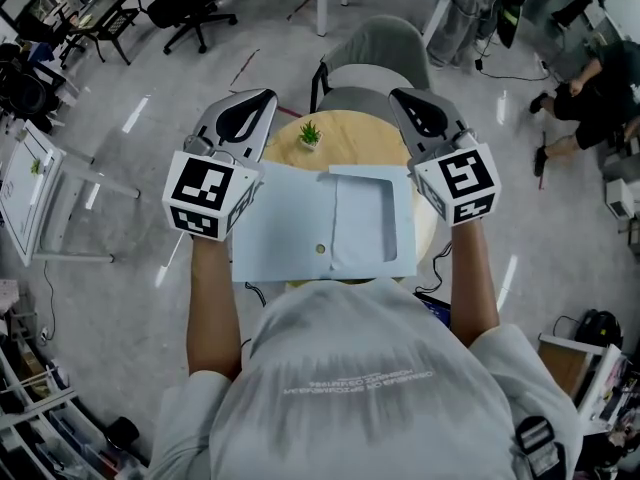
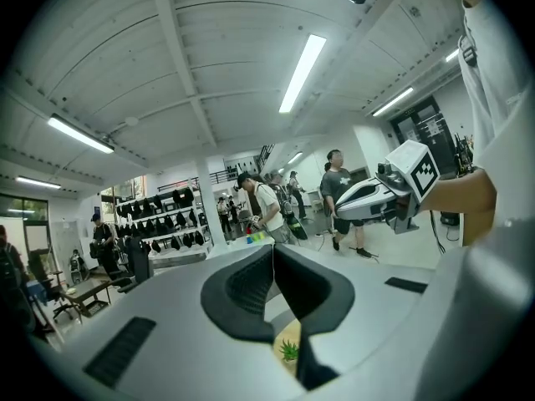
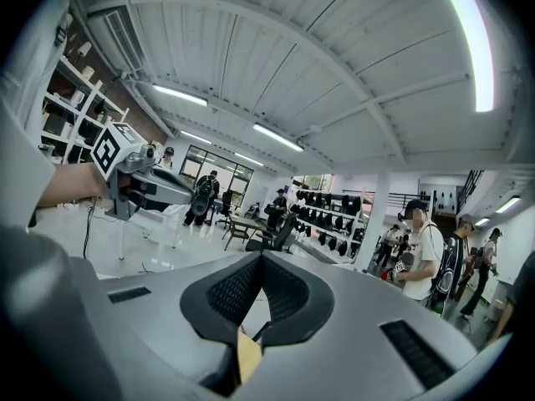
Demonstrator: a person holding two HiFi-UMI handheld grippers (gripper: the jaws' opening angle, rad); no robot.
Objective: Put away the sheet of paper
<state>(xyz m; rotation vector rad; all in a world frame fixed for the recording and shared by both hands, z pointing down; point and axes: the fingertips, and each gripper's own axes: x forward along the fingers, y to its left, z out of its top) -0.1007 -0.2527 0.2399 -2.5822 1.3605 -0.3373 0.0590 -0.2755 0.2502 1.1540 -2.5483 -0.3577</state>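
Note:
A pale blue folder (image 1: 285, 230) with a snap button lies on the round wooden table (image 1: 350, 133) in the head view. A white sheet of paper (image 1: 365, 223) lies on its right half, under a blue edge. My left gripper (image 1: 267, 96) is held up over the folder's left edge with its jaws shut and nothing between them (image 2: 273, 247). Over the folder's right edge, my right gripper (image 1: 398, 96) is also raised, shut and empty (image 3: 261, 257). Both gripper views look out across the room and neither shows the paper.
A small potted plant (image 1: 310, 134) stands at the table's far side, in front of a grey chair (image 1: 375, 63). Several people stand by racks in the room (image 2: 263, 207). Office chairs (image 1: 190, 8) and a white stand (image 1: 40, 198) sit on the floor to the left.

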